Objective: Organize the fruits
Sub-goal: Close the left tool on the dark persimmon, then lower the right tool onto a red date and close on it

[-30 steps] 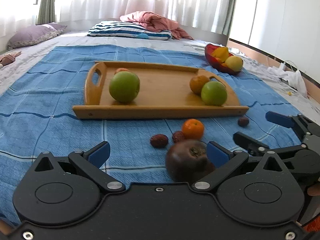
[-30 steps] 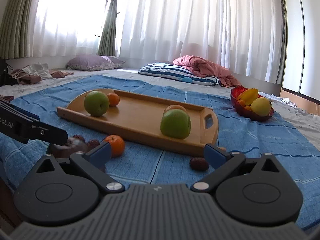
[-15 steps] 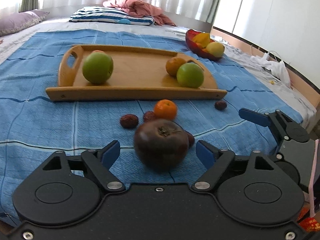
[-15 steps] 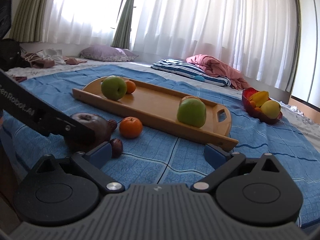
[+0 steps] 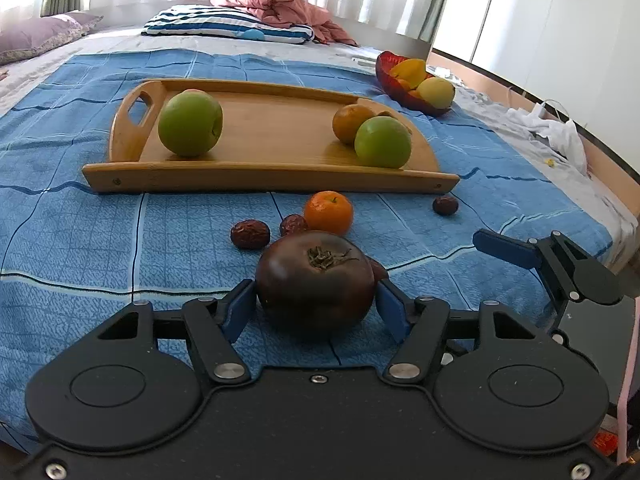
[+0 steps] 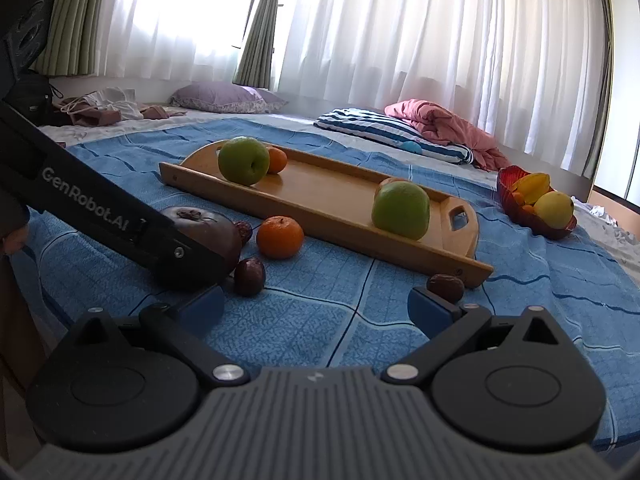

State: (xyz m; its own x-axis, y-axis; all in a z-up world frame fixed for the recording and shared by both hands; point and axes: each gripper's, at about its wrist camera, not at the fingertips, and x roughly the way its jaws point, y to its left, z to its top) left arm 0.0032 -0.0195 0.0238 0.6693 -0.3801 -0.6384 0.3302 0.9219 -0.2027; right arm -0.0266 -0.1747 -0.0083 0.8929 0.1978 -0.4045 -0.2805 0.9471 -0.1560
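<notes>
A dark brown fruit (image 5: pixel 316 280) with a dried calyx lies on the blue blanket, between the blue pads of my left gripper (image 5: pixel 316 304). The jaws are closing and both pads touch its sides. The right wrist view shows this fruit (image 6: pixel 208 228) partly behind the left gripper's black arm. My right gripper (image 6: pixel 316 304) stands open over bare blanket, with a date (image 6: pixel 446 287) just beyond its right fingertip. The wooden tray (image 5: pixel 280 176) holds two green apples (image 5: pixel 190 124) (image 5: pixel 382 142) and an orange (image 5: pixel 348 122). A mandarin (image 5: pixel 329 212) lies in front of the tray.
Several dates (image 5: pixel 250 234) lie loose on the blanket around the mandarin. A red bowl (image 5: pixel 404 96) with yellow fruit sits at the far right. Pillows and a pink quilt lie behind the tray, near the curtains. The bed's edge runs along the right.
The left gripper's jaws have come in from wide open to touch the dark fruit, which now sits centred between them. The right gripper has drifted slightly lower and stayed open.
</notes>
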